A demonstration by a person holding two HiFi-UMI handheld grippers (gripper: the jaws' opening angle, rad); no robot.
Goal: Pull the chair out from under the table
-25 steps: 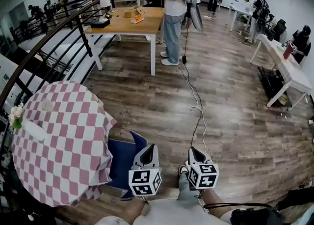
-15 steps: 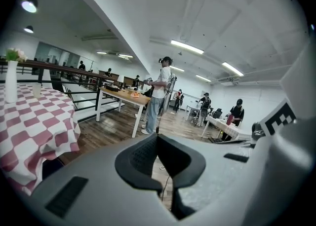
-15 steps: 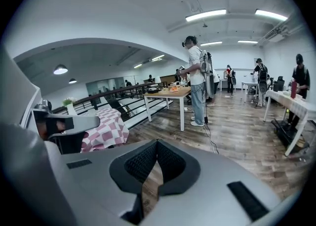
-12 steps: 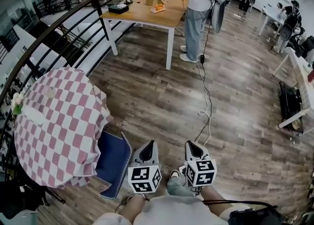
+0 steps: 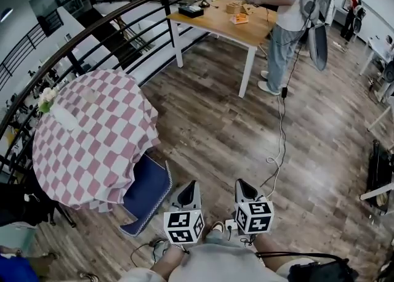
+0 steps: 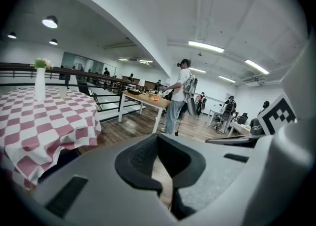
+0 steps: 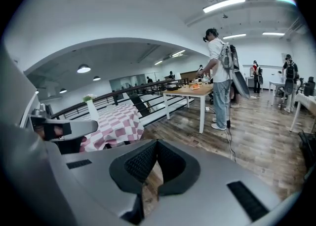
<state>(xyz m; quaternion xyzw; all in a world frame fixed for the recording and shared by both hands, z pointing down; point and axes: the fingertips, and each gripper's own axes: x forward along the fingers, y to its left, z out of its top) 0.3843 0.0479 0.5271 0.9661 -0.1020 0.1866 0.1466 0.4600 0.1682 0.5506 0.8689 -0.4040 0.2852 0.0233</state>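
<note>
The left gripper point(image 5: 191, 183) and right gripper point(image 5: 241, 183) have smooth grey shells that taper to black, textured pads. Each carries a white cube point(image 5: 183, 226) printed with black square markers. The person wears a pale grey top point(image 5: 215, 265). A thin black cable point(image 5: 289, 254) runs to a black pouch point(image 5: 315, 271).

We seem to be in an open-plan lab or studio workspace on an upper level. A black railing point(image 5: 92, 28) edges the wood-plank floor point(image 5: 203, 127), and strip lights point(image 6: 210, 47) cross the ceiling. A cable point(image 5: 280, 133) trails over the boards. A person point(image 5: 289, 16) (wearing a backpack rig) works at a wooden table point(image 5: 228, 19), with others further back.
</note>
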